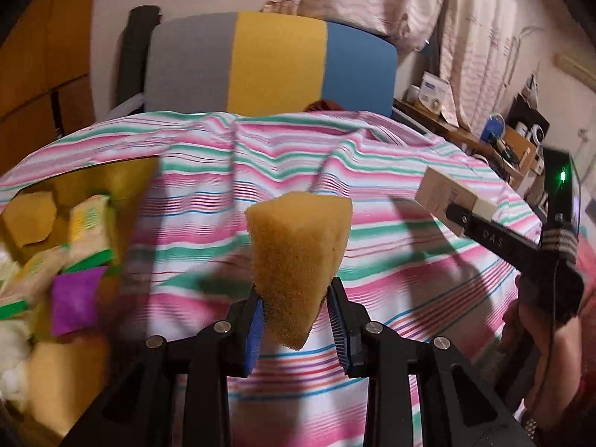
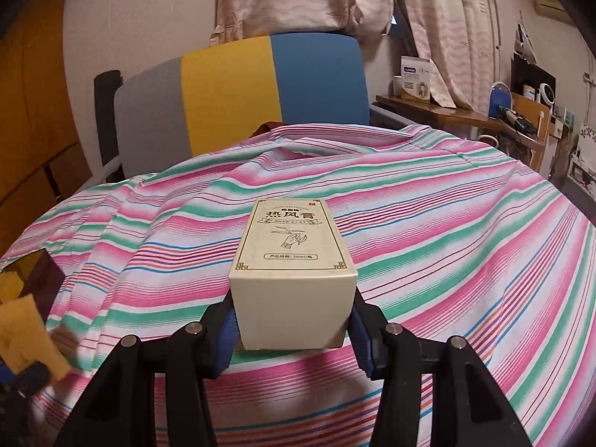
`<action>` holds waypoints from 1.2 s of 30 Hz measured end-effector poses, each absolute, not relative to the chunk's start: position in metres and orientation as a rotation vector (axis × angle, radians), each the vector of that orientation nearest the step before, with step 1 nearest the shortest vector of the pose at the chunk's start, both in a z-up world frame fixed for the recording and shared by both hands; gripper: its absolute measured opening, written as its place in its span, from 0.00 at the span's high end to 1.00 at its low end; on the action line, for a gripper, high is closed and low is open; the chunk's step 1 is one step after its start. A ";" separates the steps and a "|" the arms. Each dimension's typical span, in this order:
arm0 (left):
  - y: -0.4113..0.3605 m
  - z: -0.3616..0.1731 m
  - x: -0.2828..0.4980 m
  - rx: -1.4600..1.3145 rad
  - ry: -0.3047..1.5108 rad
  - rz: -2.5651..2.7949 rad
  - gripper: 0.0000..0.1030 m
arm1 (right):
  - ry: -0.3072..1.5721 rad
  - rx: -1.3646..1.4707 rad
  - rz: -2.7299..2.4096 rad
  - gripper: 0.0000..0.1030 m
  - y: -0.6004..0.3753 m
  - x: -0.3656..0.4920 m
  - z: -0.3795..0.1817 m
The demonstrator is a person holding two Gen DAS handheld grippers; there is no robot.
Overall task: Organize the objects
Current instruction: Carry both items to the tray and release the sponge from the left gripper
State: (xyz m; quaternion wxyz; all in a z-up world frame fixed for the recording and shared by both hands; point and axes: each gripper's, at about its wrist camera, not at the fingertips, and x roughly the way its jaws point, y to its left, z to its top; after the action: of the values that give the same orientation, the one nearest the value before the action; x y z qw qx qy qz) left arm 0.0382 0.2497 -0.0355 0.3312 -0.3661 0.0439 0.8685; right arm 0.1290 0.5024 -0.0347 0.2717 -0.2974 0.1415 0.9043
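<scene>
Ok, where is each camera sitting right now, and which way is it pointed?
Left wrist: on the left tool, facing down across the striped cloth toward the chair; its pads clamp a yellow sponge; right tool and a hand show at right.
Right wrist: on the right tool, same heading; it clamps a cream box.
Shared: cloth, chair, box, sponge.

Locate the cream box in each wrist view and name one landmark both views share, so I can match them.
Left wrist view: the cream box sits at the right edge, above the striped cloth, clamped in the right gripper.
Right wrist view: the cream box fills the lower centre, between the right gripper pads.
Shared landmark: the grey, yellow and blue chair back behind the cloth.
</scene>
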 end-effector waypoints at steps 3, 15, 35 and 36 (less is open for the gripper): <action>0.226 -0.026 0.033 -0.961 0.056 2.304 0.69 | 0.388 -0.808 2.457 0.50 0.492 0.128 -0.034; 0.140 -0.004 -0.012 -1.004 -0.194 2.462 0.69 | 0.436 -0.856 2.600 0.50 0.428 0.113 -0.027; 0.039 -0.028 -0.093 -1.256 -0.656 2.489 0.17 | 0.411 -0.923 2.827 0.50 0.329 0.083 0.006; 0.038 -0.027 -0.090 -1.243 -0.650 2.489 0.15 | 0.400 -0.927 2.841 0.50 0.323 0.081 0.007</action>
State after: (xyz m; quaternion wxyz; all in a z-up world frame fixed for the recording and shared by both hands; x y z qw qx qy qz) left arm -0.0896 0.0383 -0.0268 0.1419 -0.4306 -0.2253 0.8624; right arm 0.0813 0.3227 0.0071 0.0633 -0.3069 0.1323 0.9404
